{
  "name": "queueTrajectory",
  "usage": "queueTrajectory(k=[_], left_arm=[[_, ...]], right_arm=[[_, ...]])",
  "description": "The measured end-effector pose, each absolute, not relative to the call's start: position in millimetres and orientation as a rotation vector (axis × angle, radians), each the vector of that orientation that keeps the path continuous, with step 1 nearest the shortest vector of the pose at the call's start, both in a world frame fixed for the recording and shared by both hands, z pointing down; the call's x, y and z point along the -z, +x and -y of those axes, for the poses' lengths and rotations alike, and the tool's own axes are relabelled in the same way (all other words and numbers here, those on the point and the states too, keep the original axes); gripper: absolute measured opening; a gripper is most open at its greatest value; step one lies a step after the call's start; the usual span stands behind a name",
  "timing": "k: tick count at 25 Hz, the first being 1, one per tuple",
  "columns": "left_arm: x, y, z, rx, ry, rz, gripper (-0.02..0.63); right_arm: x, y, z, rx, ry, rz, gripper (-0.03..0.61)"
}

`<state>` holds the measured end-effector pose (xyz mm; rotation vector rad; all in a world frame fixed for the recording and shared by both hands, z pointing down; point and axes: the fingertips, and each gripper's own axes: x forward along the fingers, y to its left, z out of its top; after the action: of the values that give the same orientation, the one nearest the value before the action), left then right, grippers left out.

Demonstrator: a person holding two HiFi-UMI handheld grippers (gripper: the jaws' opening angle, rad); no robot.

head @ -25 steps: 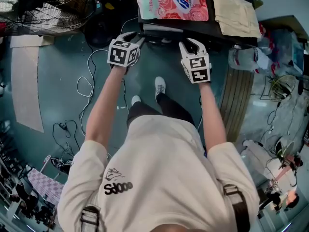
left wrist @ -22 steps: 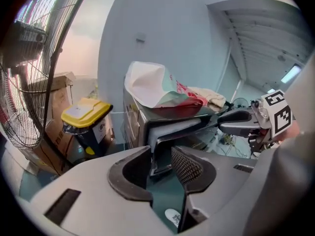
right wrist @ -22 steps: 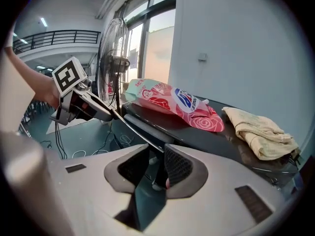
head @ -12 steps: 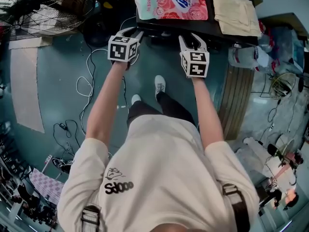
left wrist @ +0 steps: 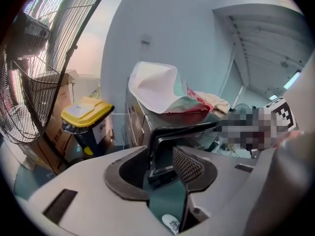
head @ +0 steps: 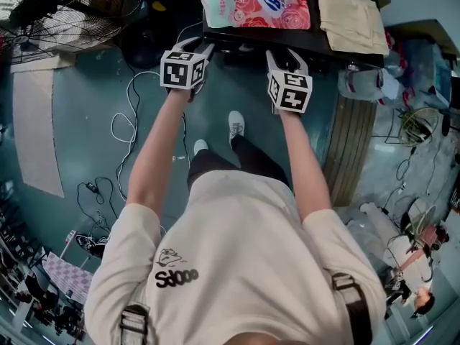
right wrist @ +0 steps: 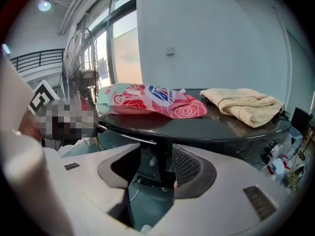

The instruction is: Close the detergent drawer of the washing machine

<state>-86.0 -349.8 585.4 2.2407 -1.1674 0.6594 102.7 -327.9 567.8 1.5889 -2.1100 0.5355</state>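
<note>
You stand facing the washing machine (right wrist: pixel 216 128) with both tongs held out at its front edge. Your left gripper (head: pixel 200 45) is at the machine's front left corner and its jaws are opening. The detergent drawer (left wrist: pixel 165 141), a dark open frame jutting from the front just under the edge of the top, stands between them. The meshed pad (left wrist: pixel 188 165) sits just beside the drawer's frame. From this angle it's hard to say whether it touches, and the other pad is lost in shadow, but nothing looks clamped. Your right gripper (head: pixel 285 56) is further along the same front edge, near its middle, pointing in under the rim. Its jaws are opening too, with a dark upright edge of the machine's front between them and a gap on either side, so it holds nothing. On the top, a pink and white detergent bag (head: pixel 255 2) lies at the left end and a folded beige cloth (head: pixel 352 16) lies at the right end, apart from the bag. To the left of the machine stand a yellow-lidded bin (left wrist: pixel 86 113) and a wire-caged fan (left wrist: pixel 29 87). White cables (head: pixel 126 121) trail over the teal floor (head: pixel 86 121) beside your left arm.
</note>
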Motion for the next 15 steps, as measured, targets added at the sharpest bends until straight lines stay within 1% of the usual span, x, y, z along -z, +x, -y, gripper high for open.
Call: queueTrajectory(k=[8, 15], left_arm=[[-585.0, -87.5, 350.8, -0.627, 2.229, 1.181, 0.152], [-586.4, -88.9, 352.7, -0.612, 2.212, 1.181, 0.172]], right_arm=[[-569.5, 111.3, 329.1, -0.583, 1.683, 2.049, 0.255], [-570.0, 111.5, 328.8, -0.6, 1.728, 2.025, 0.255]])
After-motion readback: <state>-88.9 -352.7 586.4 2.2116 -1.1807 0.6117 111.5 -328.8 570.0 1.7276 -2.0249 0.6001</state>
